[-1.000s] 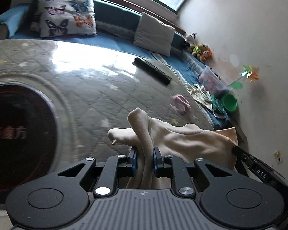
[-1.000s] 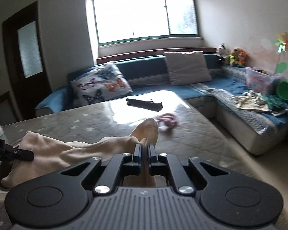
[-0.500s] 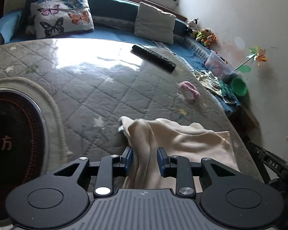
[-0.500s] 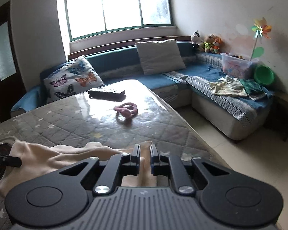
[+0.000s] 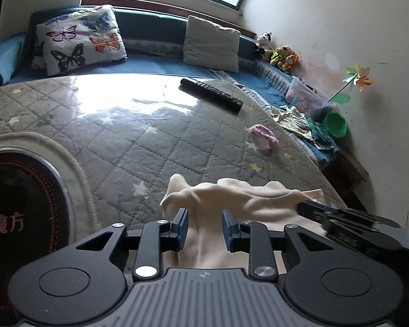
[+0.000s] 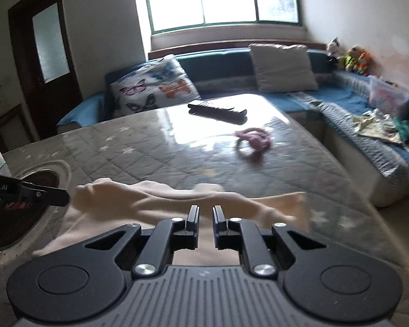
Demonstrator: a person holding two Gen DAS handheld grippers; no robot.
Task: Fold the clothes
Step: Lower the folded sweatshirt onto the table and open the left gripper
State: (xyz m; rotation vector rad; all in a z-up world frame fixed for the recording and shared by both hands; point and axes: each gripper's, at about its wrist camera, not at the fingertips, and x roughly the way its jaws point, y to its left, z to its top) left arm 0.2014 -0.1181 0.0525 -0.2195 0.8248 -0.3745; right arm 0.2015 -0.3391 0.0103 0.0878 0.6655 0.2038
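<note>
Both the left gripper [image 5: 204,227] and right gripper [image 6: 205,219] are standing open, jaws just parted, leaving the cream garment [image 5: 248,201] lying folded near the table's [image 5: 128,141] near edge.

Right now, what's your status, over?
Left claw just opening, cream fleece garment loose between jaws. Right claw nearly shut at its edge, grip unclear. Black remote, pink hair tie beyond.
</note>
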